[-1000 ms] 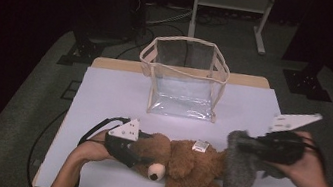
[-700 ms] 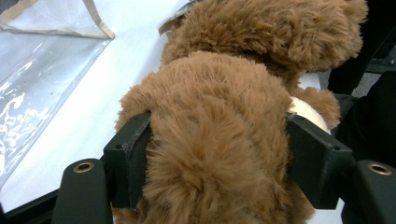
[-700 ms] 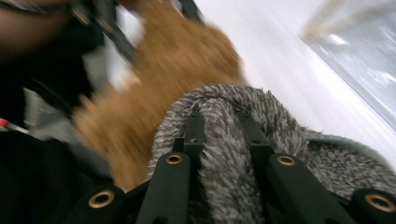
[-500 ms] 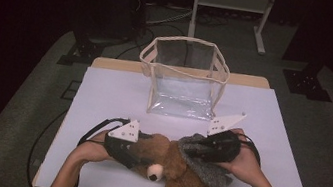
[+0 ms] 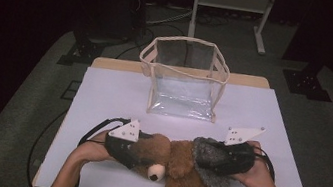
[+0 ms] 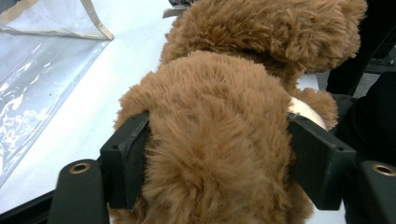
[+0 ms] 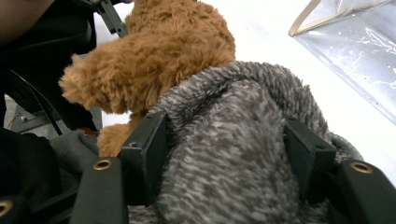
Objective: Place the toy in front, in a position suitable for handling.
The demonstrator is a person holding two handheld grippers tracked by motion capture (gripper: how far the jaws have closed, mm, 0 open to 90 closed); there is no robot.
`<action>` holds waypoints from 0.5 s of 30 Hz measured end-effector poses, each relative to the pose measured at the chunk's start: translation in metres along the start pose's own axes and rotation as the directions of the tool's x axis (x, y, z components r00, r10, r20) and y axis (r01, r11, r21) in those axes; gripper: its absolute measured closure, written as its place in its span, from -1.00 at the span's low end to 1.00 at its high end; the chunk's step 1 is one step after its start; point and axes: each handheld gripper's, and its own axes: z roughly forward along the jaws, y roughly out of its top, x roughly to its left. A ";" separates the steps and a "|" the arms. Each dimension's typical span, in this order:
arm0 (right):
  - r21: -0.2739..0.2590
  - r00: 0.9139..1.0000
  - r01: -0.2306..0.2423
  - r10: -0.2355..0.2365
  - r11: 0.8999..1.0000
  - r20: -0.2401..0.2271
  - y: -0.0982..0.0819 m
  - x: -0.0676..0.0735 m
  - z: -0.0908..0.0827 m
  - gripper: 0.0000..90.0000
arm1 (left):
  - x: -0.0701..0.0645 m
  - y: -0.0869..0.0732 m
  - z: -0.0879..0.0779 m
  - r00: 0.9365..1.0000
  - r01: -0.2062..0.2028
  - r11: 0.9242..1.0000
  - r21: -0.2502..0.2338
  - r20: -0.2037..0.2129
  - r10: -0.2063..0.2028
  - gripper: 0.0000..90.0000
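A brown teddy bear [image 5: 178, 164] lies on the white table [image 5: 114, 90] near the front edge, head to the left. My left gripper [image 5: 145, 153] is shut on its head [image 6: 219, 140], pads pressed into the fur. A grey knit cloth [image 5: 213, 182] covers the bear's lower body. My right gripper [image 5: 202, 157] sits over that cloth [image 7: 233, 154]. Its jaws have just been opening, and the cloth bulges up between them [image 7: 224, 158]. Brown fur of the bear [image 7: 154, 60] shows beyond the cloth.
A clear plastic bag [image 5: 183, 83] with a beige rim stands open at the back middle of the table; its wall shows in the left gripper view [image 6: 37, 84] and right gripper view [image 7: 359, 42]. Cables trail off the table's left side.
My right gripper came in from the right and down, bringing the grey cloth onto the bear's body, and its jaws spread. The left gripper stayed on the bear's head.
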 end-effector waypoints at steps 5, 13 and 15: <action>0.004 0.999 -0.028 0.028 1.000 -0.032 -0.007 -0.003 0.000 -0.19 | 0.001 0.002 0.004 1.000 0.021 1.000 0.010 0.001 -0.021 -0.67; 0.047 0.998 -0.011 0.014 0.999 -0.063 -0.011 -0.004 -0.003 -0.33 | 0.003 0.002 0.012 0.998 0.054 0.998 0.015 0.016 -0.055 -0.83; 0.061 0.998 0.003 0.001 0.998 -0.059 -0.012 -0.006 -0.007 -0.34 | 0.003 0.001 0.011 0.998 0.054 0.998 0.015 0.023 -0.055 -0.80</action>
